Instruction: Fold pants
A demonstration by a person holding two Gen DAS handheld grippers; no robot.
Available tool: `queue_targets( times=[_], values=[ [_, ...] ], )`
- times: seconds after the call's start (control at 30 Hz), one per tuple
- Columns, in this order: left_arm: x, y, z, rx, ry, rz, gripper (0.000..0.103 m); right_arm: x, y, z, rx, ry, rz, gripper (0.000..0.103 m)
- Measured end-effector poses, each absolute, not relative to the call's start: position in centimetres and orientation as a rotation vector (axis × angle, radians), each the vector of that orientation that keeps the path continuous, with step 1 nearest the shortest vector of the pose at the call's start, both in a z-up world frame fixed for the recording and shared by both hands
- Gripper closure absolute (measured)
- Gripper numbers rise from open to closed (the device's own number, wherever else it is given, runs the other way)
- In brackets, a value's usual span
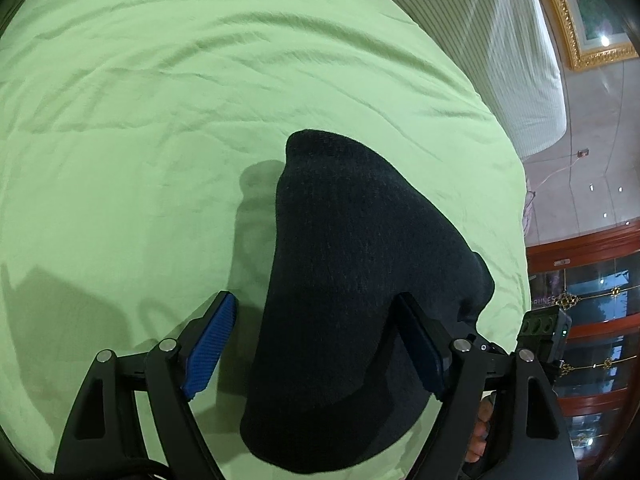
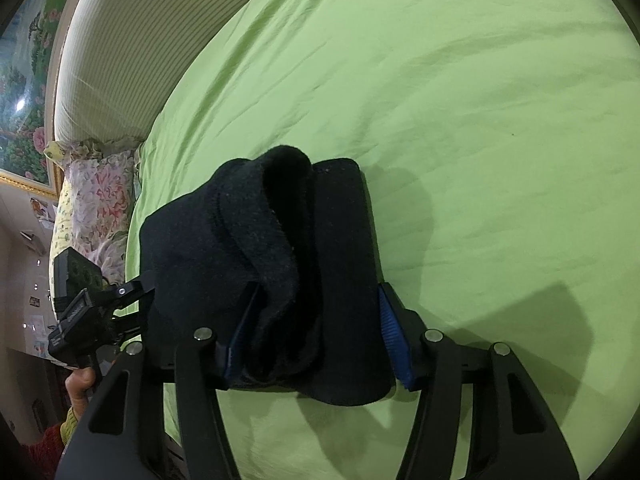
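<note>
The black fleece pants (image 1: 352,280) lie folded into a thick bundle on the green bedsheet (image 1: 160,120). My left gripper (image 1: 316,344) is open, its blue-padded fingers (image 1: 210,348) on either side of the bundle's end. In the right wrist view the pants (image 2: 280,260) show stacked folded layers on the sheet (image 2: 480,120). My right gripper (image 2: 316,332) is open wide around the bundle, one pad (image 2: 394,336) clear on the right, the other partly hidden by cloth. The other gripper's body (image 2: 80,304) shows at the left.
A striped headboard (image 2: 128,40) and a floral pillow (image 2: 100,200) are at the bed's edge. A gold-framed picture (image 1: 580,12) hangs on the wall, and a red wooden glass cabinet (image 1: 592,320) stands beyond the bed.
</note>
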State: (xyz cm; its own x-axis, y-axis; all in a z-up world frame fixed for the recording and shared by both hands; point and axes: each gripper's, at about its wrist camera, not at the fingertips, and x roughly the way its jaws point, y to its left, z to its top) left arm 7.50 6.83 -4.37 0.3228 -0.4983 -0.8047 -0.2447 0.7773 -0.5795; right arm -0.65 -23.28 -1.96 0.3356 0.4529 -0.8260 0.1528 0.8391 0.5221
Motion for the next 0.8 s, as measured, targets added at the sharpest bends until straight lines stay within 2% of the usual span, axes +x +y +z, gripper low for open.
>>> queue_targets(
  times=[0.03, 0.07, 0.1, 0.23, 0.3, 0.4, 0.6, 0.8],
  values=[
    [7.5, 6.9, -4.5, -0.72, 1.259, -0.195, 0.03, -0.6, -23.0, -2.0, 0.577, 1.231, 0.21, 0.045],
    [7.5, 7.0, -4.6, -0.735, 1.258, -0.207, 0.04, -0.6, -23.0, -1.9, 0.577, 1.23, 0.21, 0.045],
    [7.6, 6.9, -4.6, -0.748, 1.257, -0.218, 0.044, -0.6, -22.8, -1.9, 0.575, 1.23, 0.211, 0.045],
    [7.3, 6.5, -3.9, -0.709, 1.237, -0.239, 0.055, -0.6, -22.6, -1.8, 0.578, 1.226, 0.221, 0.05],
    [7.2, 6.3, -3.4, -0.693, 1.225, -0.255, 0.064, -0.7, -22.3, -1.4, 0.569, 1.215, 0.239, 0.055],
    [7.0, 6.0, -2.5, -0.654, 1.207, -0.261, 0.07, -0.8, -22.0, -0.8, 0.568, 1.199, 0.259, 0.06],
    [6.2, 5.9, -0.7, -0.637, 1.167, -0.266, 0.075, -0.9, -21.1, 0.8, 0.55, 1.167, 0.285, 0.064],
    [5.1, 7.5, 2.4, -0.622, 1.096, -0.246, 0.075, 0.4, -19.1, 2.8, 0.521, 1.132, 0.344, 0.064]
  ],
)
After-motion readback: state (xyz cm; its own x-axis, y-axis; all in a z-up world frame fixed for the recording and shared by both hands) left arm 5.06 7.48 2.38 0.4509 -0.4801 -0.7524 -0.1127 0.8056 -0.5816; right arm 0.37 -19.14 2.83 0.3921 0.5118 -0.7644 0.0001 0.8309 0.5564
